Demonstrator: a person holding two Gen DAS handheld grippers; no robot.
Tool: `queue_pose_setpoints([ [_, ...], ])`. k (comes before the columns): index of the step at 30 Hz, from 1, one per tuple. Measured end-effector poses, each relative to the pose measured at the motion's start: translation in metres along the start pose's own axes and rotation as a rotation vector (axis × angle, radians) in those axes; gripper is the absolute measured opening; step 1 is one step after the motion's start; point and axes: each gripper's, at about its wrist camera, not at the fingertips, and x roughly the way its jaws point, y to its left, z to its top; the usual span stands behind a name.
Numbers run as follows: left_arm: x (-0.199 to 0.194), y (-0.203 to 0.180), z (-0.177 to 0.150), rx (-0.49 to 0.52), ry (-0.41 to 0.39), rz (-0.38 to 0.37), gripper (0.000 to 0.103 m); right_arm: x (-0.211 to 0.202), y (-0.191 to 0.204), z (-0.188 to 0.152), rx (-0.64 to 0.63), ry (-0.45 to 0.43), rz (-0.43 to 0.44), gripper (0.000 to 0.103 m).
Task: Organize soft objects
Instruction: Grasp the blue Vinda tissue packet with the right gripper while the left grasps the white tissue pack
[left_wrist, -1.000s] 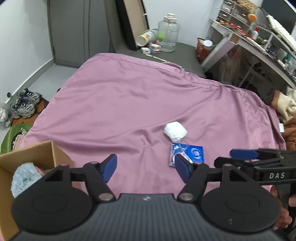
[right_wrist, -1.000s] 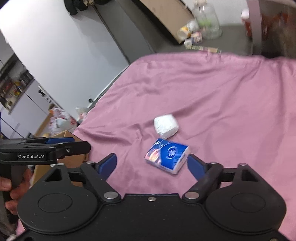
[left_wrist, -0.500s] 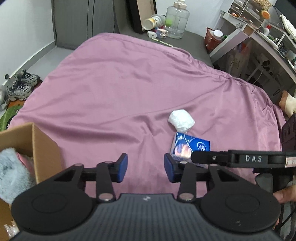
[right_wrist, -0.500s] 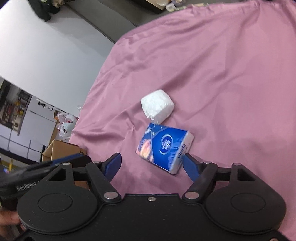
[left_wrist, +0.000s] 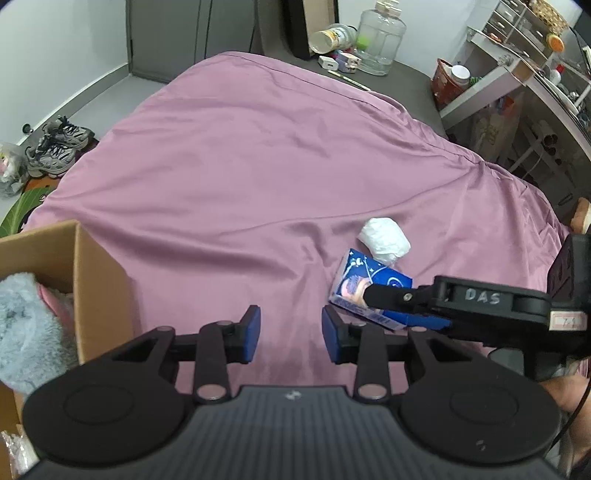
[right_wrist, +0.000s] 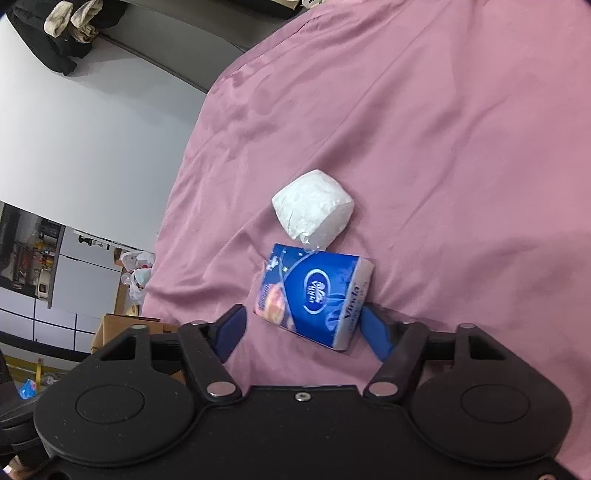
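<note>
With a fluffy toy (left_wrist: 26, 325) lying in the box (left_wrist: 96, 284), the right gripper (right_wrist: 301, 326) is spreading wide around the tissue pack (right_wrist: 314, 295), the white bundle (right_wrist: 314, 214) waiting just beyond, while the left gripper (left_wrist: 290, 334) is hanging narrowly parted, holding nothing.

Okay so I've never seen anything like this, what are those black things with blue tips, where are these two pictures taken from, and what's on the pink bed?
They are handheld two-finger grippers, one in each of a person's hands, each carrying a camera that looks along its fingers. One picture is from the left gripper, open and empty; the other from the right gripper, open around a blue tissue pack without gripping it yet. Next to the pack on the pink bedsheet lies a white wrapped bundle. A cardboard box at the left holds a fluffy grey item.
</note>
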Motion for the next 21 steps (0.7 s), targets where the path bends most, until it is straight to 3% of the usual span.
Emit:
queue_pose_setpoints([
  [1, 0.0, 0.0, 0.0, -0.002, -0.001, 0.002, 0.035, 0.001, 0.0, 0.0, 0.003, 0.0, -0.004, 0.042],
  [7, 0.002, -0.006, 0.006, 0.008, -0.013, 0.009, 0.035, -0.002, -0.013, 0.005, 0.041, 0.008, 0.026, 0.026],
  [21, 0.027, -0.039, 0.029, 0.056, -0.062, -0.053, 0.036, -0.064, -0.023, 0.008, -0.046, -0.136, -0.066, 0.023],
])
